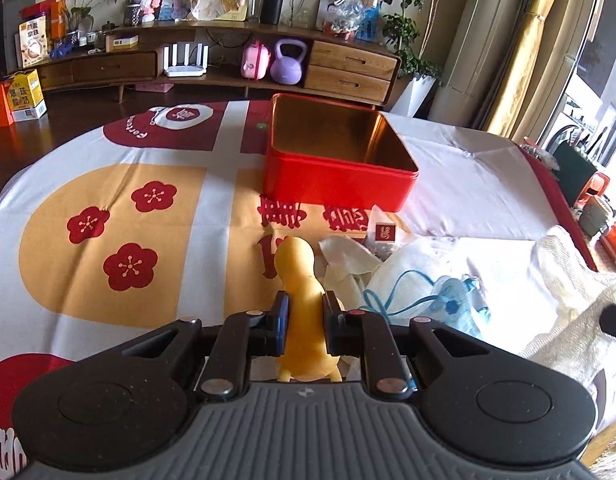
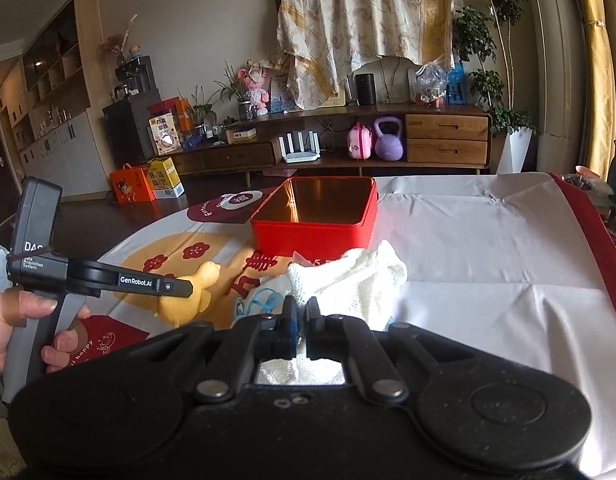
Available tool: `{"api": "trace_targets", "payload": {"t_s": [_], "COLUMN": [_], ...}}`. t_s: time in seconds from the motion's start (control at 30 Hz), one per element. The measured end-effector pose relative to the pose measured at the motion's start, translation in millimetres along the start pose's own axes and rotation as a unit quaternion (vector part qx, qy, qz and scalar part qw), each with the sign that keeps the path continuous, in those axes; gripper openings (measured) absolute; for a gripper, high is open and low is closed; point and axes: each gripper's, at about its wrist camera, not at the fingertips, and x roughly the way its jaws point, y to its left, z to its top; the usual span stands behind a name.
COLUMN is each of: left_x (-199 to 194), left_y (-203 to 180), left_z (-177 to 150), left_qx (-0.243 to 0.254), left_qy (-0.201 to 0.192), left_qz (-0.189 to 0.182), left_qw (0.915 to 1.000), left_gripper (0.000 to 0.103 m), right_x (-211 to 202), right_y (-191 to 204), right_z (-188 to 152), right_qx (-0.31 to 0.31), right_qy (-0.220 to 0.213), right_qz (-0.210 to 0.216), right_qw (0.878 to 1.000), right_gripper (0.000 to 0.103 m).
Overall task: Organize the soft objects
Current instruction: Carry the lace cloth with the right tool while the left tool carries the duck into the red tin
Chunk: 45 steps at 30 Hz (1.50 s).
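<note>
**Soft items lifted above a printed tablecloth, red tin standing open**

Living room setting. A long wooden sideboard point(image 2: 347, 136) runs along the far wall, its shelves holding a white router, a pink case and a smooth purple kettlebell point(image 1: 288, 62). A floral cloth hangs above it. The work surface is a table under a white tablecloth point(image 1: 467, 184), creased, printed with tan panels and dark red plum-blossom shapes.

At far left of the right wrist view, a person's hand point(image 2: 24, 320) grips the handle of the left gripper point(image 1: 304, 312). Its jaws stand narrow, pressed against the waist of a yellow soft toy point(image 1: 300, 300), a smooth, rounded figure with a bulbous head. The toy's lower end is cut off behind the gripper body; its face cannot be made out.

Centre, beyond the toy, sits a square red tin point(image 1: 339, 184), rigid, glossy outside, brassy and reflective inside, with rounded corners. Nothing shows inside it.

To the right of the toy lies a heap of soft goods: crumpled pale fabric, a small blue drawstring pouch point(image 1: 451, 296) with looped cord, and a small packet bearing a red label, partly buried.

The right gripper point(image 2: 302, 312) has its jaws closed on a cream knitted cloth point(image 2: 355, 276), loosely ribbed and bunched. The cloth's underside is hidden by the gripper body.
</note>
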Motion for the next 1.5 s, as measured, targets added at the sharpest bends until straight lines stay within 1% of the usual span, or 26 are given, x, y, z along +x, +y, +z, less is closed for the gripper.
{"api": "trace_targets", "payload": {"t_s": [0.23, 0.4, 0.6, 0.8, 0.97, 1.1, 1.27, 1.5], "left_x": [-22, -30, -30, -27, -18, -4, 21, 55], "left_y": [-7, -13, -16, -25, -30, -33, -39, -37], "left_z": [17, 31, 49, 72, 94, 110, 128, 151], "left_qx": [0.016, 0.037, 0.046, 0.063, 0.072, 0.082, 0.091, 0.081], "left_qy": [-0.024, -0.040, -0.048, -0.058, -0.064, -0.065, -0.060, -0.062], "left_qz": [-0.019, -0.020, -0.020, -0.024, -0.027, -0.026, -0.024, -0.022], "left_qw": [0.9994, 0.9983, 0.9976, 0.9961, 0.9949, 0.9942, 0.9937, 0.9946], "left_gripper": [0.017, 0.017, 0.017, 0.017, 0.017, 0.017, 0.017, 0.017], "right_x": [-1, 3, 14, 27, 41, 58, 92, 140], "right_y": [-10, -12, -12, -14, -21, -25, -28, -30], "right_z": [24, 42, 62, 89, 107, 118, 129, 147], "right_qx": [0.018, 0.012, -0.005, -0.025, -0.035, -0.049, -0.069, -0.112], "right_qy": [-0.004, -0.005, -0.003, -0.012, -0.025, -0.027, -0.026, -0.035], "right_qz": [0.021, 0.041, 0.047, 0.043, 0.044, 0.041, 0.030, 0.006], "right_qw": [1.000, 0.999, 0.999, 0.999, 0.998, 0.998, 0.997, 0.993], "right_gripper": [0.003, 0.003, 0.003, 0.003, 0.003, 0.003, 0.003, 0.003]}}
